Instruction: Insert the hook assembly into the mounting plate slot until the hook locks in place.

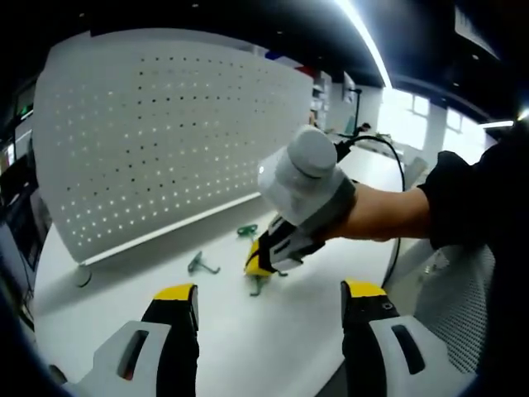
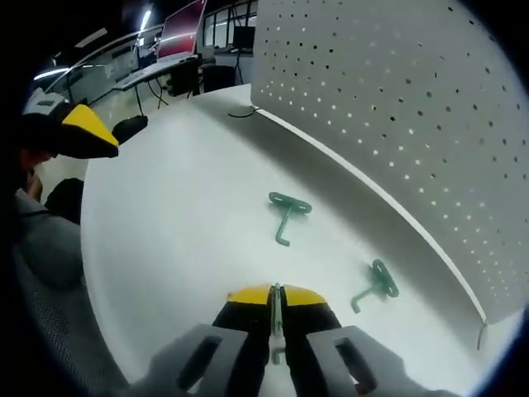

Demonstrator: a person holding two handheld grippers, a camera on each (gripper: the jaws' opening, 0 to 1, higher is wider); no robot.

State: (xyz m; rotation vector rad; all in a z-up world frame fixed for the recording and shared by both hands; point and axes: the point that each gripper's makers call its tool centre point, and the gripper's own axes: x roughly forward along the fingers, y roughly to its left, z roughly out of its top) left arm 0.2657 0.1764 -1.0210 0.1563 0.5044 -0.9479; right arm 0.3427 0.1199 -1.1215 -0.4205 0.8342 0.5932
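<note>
A white pegboard mounting plate [image 1: 157, 141] [image 2: 397, 107] stands upright along the back of the white table [image 1: 273, 347] [image 2: 173, 215]. My right gripper [image 2: 275, 295] is shut on a thin green hook [image 2: 275, 318] pinched between its yellow tips. In the left gripper view that right gripper [image 1: 263, 260] points down at the table, with the green hook [image 1: 259, 284] under its tips. Two more green hooks [image 1: 201, 265] [image 1: 246, 231] lie flat near the plate's foot, also the hooks [image 2: 287, 215] [image 2: 376, 285]. My left gripper [image 1: 269, 302] hangs open above the table's near side, holding nothing.
A person's hand and black sleeve [image 1: 463, 198] carry the right gripper, with a black cable trailing behind. The left gripper's yellow tip [image 2: 83, 132] shows at the far left. Desks and monitors [image 2: 182, 33] stand beyond the table's end.
</note>
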